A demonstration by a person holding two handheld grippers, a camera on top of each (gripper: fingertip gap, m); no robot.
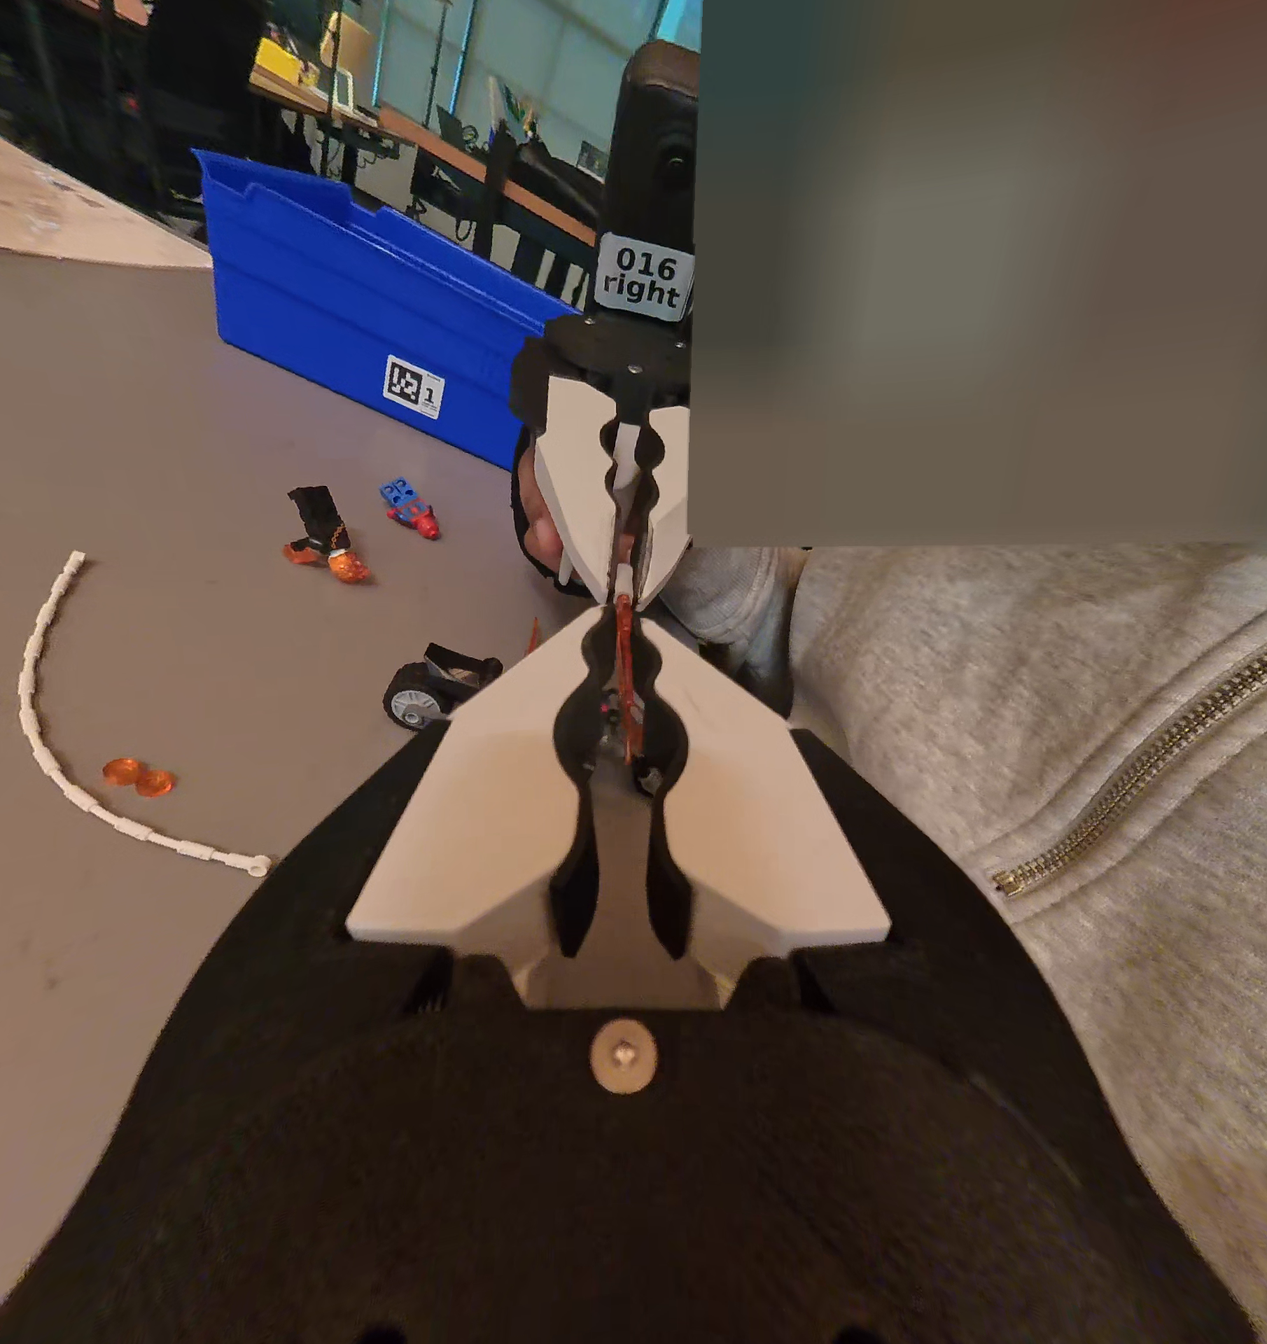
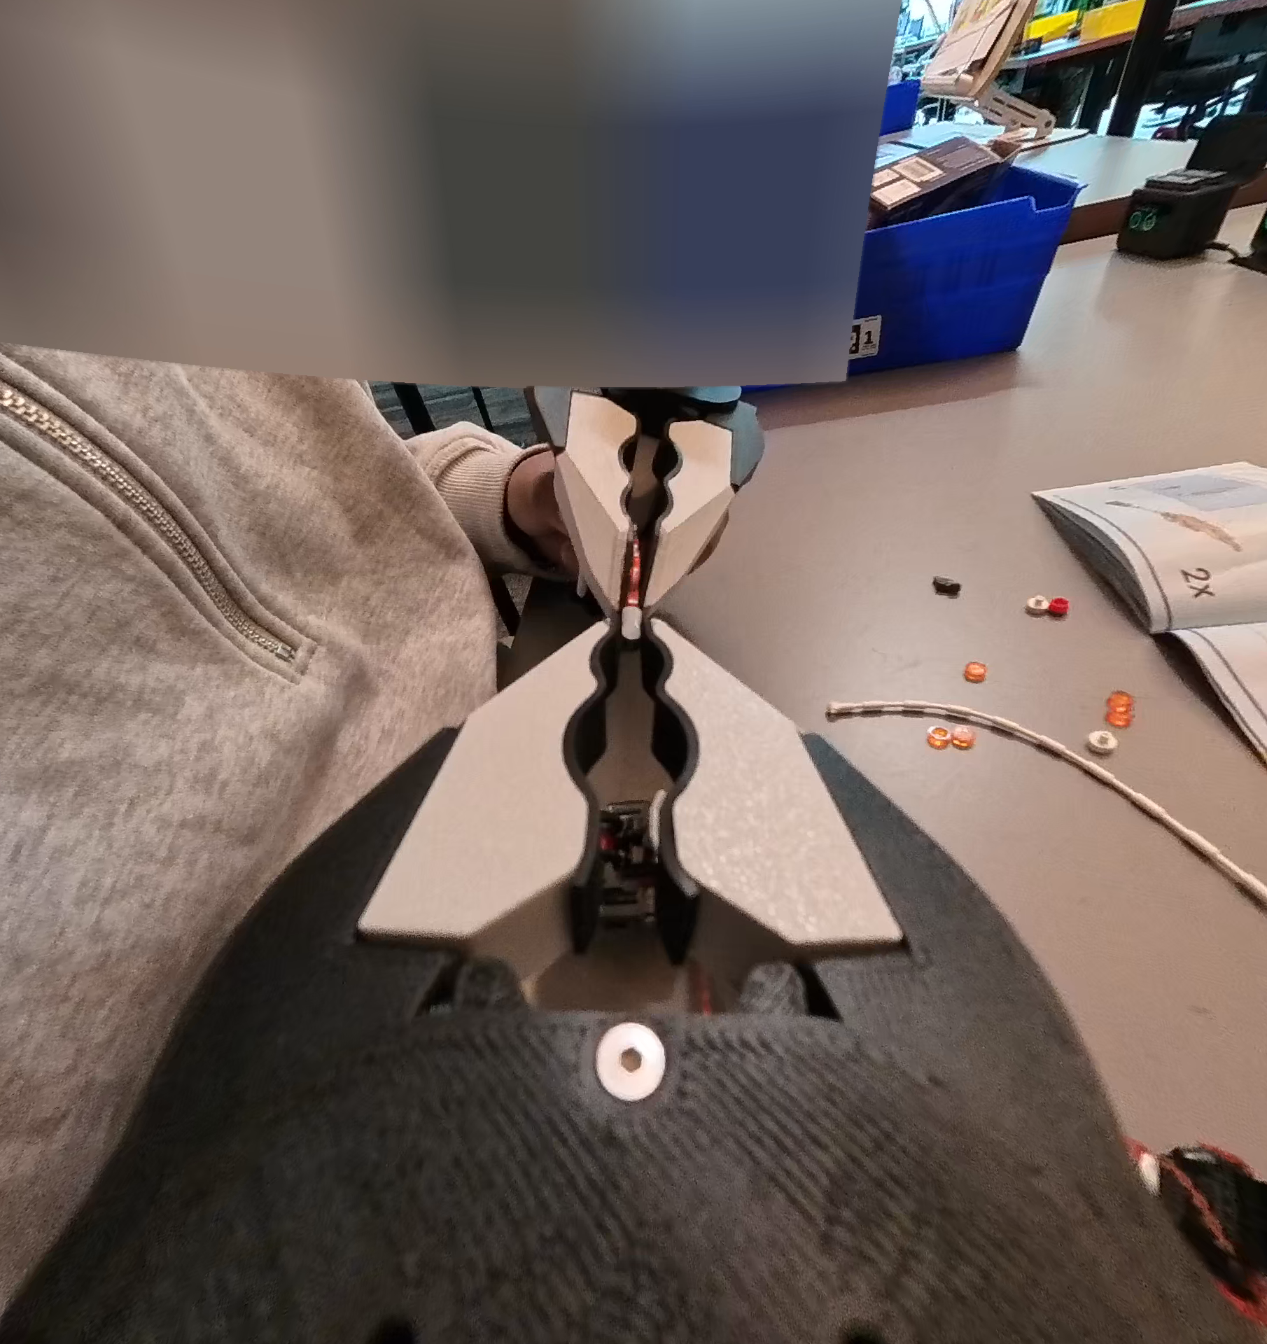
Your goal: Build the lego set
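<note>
The two grippers meet tip to tip above the table edge, in front of a person in a grey hoodie (image 1: 1052,800). My left gripper (image 1: 620,617) is shut on a thin translucent orange-red piece (image 1: 623,654), which also shows in the right wrist view (image 2: 634,574). My right gripper (image 2: 632,631) is shut on a small white rod piece (image 2: 632,624), which also shows in the left wrist view (image 1: 627,465). The white piece's end touches the end of the orange-red piece. The right gripper (image 1: 622,593) faces me in the left wrist view, and the left gripper (image 2: 629,607) in the right wrist view.
On the grey table lie a white flexible chain (image 1: 41,727), orange round studs (image 1: 140,777), a black and orange sub-assembly (image 1: 321,534), a blue and red piece (image 1: 409,509) and a wheeled part (image 1: 434,691). A blue bin (image 1: 369,305) stands behind. An open instruction booklet (image 2: 1198,553) lies at right.
</note>
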